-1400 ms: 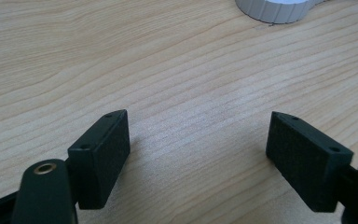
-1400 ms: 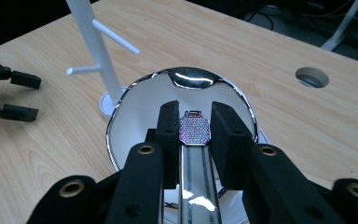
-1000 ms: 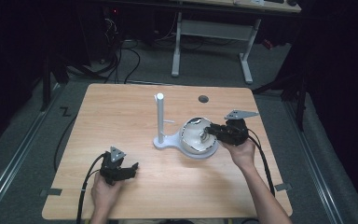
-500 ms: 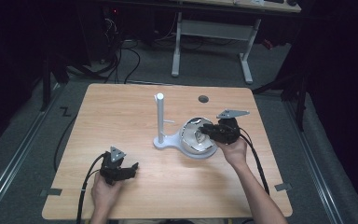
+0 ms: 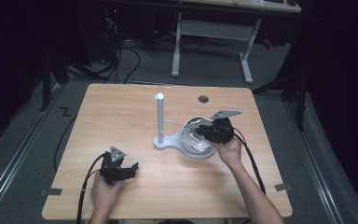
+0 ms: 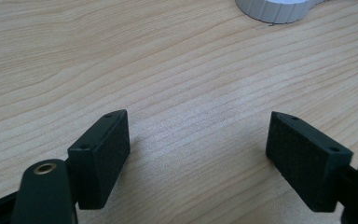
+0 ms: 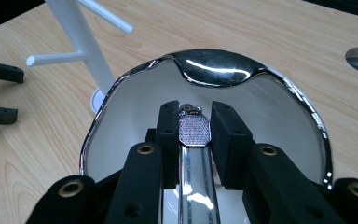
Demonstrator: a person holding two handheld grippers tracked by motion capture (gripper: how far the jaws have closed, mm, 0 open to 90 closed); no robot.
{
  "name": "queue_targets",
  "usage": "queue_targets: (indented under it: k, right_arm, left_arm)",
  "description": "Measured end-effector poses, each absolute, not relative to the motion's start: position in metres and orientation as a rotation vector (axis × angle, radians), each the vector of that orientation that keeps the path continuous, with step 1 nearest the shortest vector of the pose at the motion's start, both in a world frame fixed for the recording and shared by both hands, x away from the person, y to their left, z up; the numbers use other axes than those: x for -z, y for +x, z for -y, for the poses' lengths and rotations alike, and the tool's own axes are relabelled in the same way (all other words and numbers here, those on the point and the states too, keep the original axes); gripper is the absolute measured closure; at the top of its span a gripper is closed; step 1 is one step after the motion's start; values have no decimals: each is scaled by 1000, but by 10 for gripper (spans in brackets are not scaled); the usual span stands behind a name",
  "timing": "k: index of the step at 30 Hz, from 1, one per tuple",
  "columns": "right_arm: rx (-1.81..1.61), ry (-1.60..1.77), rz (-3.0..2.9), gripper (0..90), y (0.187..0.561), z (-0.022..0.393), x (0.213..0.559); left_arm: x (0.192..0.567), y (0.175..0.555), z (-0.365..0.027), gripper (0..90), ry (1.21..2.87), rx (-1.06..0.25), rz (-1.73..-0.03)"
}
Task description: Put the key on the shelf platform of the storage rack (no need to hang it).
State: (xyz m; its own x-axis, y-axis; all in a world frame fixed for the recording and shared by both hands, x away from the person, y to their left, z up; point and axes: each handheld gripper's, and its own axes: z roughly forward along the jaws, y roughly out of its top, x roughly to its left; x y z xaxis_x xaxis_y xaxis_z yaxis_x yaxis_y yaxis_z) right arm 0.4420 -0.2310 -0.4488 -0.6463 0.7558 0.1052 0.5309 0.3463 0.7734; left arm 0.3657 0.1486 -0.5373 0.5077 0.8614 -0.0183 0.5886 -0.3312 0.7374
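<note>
Slim chrome bar with octagonal textured tip [image 7: 195,130]: clenched in right gripper [image 7: 194,125] inside the white chrome-rimmed bowl [image 7: 279,121] on the wooden bench [image 5: 121,121]; lifting out likely next; left gripper [image 6: 196,144] released.

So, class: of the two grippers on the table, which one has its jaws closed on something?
The right gripper, over the shiny white dish: its jaws clamp a small glittery metal piece. The left gripper stands wide open over bare wood.
</note>
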Motion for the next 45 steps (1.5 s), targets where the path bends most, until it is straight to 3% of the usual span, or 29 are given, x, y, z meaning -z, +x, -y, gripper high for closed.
queue_targets:
  k: [24, 45]
  right_arm:
    - [-1080, 1183, -2369, 736, 453, 218, 468]
    - [-1147, 1162, -2289, 553, 439, 237, 443]
  left_arm:
    - [537, 366, -149, 221, 2047, -498, -1183]
    - [537, 366, -149, 220, 2048, -497, -1183]
